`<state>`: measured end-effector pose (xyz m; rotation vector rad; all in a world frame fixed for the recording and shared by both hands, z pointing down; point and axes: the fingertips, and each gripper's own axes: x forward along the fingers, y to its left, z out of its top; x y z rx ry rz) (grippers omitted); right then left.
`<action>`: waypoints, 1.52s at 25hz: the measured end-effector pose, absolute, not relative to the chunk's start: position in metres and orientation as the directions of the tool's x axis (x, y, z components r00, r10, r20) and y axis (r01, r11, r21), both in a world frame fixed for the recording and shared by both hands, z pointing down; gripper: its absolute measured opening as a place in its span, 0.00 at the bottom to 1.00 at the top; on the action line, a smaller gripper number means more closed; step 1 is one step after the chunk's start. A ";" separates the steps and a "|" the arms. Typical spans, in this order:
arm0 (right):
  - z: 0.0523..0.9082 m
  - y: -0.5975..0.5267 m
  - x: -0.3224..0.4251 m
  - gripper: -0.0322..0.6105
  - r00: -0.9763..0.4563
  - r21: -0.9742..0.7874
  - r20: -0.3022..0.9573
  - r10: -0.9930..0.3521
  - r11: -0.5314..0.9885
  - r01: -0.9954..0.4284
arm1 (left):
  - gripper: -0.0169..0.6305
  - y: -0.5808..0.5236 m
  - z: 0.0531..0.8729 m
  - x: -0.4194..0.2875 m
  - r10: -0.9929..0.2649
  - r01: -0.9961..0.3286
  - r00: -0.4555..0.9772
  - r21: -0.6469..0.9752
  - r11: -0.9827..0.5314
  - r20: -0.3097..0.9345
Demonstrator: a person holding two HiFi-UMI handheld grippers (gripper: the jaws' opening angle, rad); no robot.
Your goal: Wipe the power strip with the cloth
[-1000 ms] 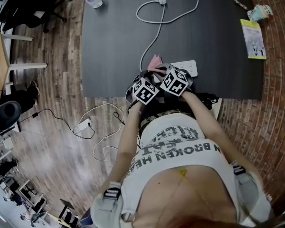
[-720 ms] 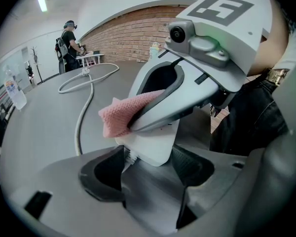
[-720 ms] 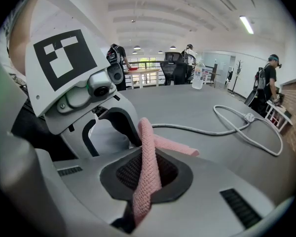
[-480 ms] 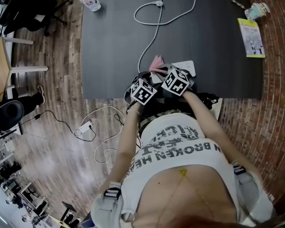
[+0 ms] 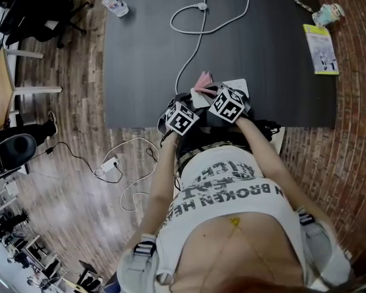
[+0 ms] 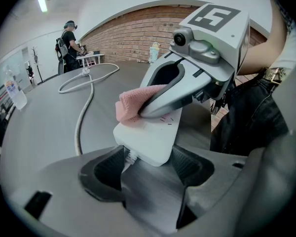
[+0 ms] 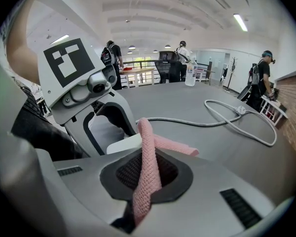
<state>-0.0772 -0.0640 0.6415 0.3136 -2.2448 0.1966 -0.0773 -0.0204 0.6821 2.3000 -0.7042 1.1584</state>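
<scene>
Now my left gripper is further left, pinching the power strip to keep it still. My right gripper squeezes the cloth to rub.

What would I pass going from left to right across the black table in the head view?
Left to right: water bottle → white cable loop → yellow booklet. I left out the power strip and pink cloth, since they sit in line with the cable.

Overhead, 2 close views sharing power strip
</scene>
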 end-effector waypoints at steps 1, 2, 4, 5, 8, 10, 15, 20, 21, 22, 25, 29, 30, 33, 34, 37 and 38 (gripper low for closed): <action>0.641 -0.065 -0.075 0.08 -0.615 -0.035 0.772 -0.161 0.955 -0.294 | 0.47 -0.020 0.682 -0.077 -0.232 -0.627 0.512 0.175 -0.759 0.827; 0.641 -0.065 -0.074 0.08 -0.614 -0.034 0.772 -0.164 0.954 -0.297 | 0.47 -0.020 0.682 -0.078 -0.232 -0.628 0.511 0.175 -0.759 0.828; 0.641 -0.067 -0.072 0.08 -0.613 -0.033 0.772 -0.169 0.952 -0.304 | 0.47 -0.021 0.682 -0.079 -0.231 -0.627 0.511 0.175 -0.759 0.828; 0.641 -0.068 -0.071 0.08 -0.612 -0.032 0.772 -0.171 0.951 -0.306 | 0.47 -0.021 0.682 -0.079 -0.231 -0.627 0.512 0.176 -0.759 0.828; 0.641 -0.069 -0.068 0.08 -0.611 -0.031 0.772 -0.175 0.950 -0.311 | 0.47 -0.022 0.682 -0.079 -0.230 -0.626 0.514 0.178 -0.759 0.826; 0.641 -0.069 -0.065 0.08 -0.609 -0.032 0.773 -0.177 0.948 -0.316 | 0.47 -0.021 0.681 -0.079 -0.230 -0.627 0.513 0.178 -0.759 0.827; 0.640 -0.070 -0.058 0.08 -0.607 -0.030 0.773 -0.187 0.944 -0.328 | 0.47 -0.020 0.682 -0.078 -0.231 -0.627 0.512 0.177 -0.758 0.827; 0.640 -0.073 -0.050 0.08 -0.604 -0.025 0.772 -0.200 0.939 -0.343 | 0.47 -0.020 0.681 -0.077 -0.229 -0.626 0.510 0.174 -0.760 0.829; 0.639 -0.073 -0.048 0.08 -0.603 -0.024 0.772 -0.203 0.938 -0.346 | 0.47 -0.020 0.681 -0.077 -0.230 -0.626 0.509 0.174 -0.760 0.829; 0.639 -0.074 -0.046 0.08 -0.602 -0.024 0.772 -0.205 0.936 -0.350 | 0.47 -0.021 0.680 -0.077 -0.232 -0.626 0.509 0.172 -0.760 0.829; 0.639 -0.076 -0.040 0.08 -0.598 -0.023 0.772 -0.214 0.931 -0.363 | 0.47 -0.021 0.680 -0.077 -0.233 -0.627 0.509 0.171 -0.760 0.828; 0.641 -0.077 -0.032 0.08 -0.595 -0.023 0.772 -0.222 0.926 -0.376 | 0.47 -0.020 0.682 -0.076 -0.236 -0.628 0.509 0.170 -0.760 0.828; 0.641 -0.077 -0.031 0.08 -0.595 -0.024 0.772 -0.223 0.926 -0.377 | 0.47 -0.019 0.683 -0.076 -0.233 -0.628 0.509 0.172 -0.759 0.829; 0.640 -0.078 -0.029 0.08 -0.596 -0.025 0.772 -0.222 0.925 -0.378 | 0.47 -0.019 0.682 -0.076 -0.230 -0.628 0.506 0.173 -0.759 0.831; 0.640 -0.078 -0.028 0.08 -0.596 -0.026 0.772 -0.222 0.925 -0.378 | 0.47 -0.020 0.682 -0.076 -0.231 -0.629 0.504 0.171 -0.759 0.832; 0.639 -0.078 -0.027 0.08 -0.596 -0.025 0.772 -0.223 0.925 -0.379 | 0.47 -0.020 0.680 -0.077 -0.231 -0.631 0.499 0.167 -0.758 0.835; 0.639 -0.078 -0.026 0.08 -0.595 -0.024 0.772 -0.224 0.925 -0.379 | 0.47 -0.019 0.681 -0.077 -0.230 -0.630 0.501 0.170 -0.758 0.834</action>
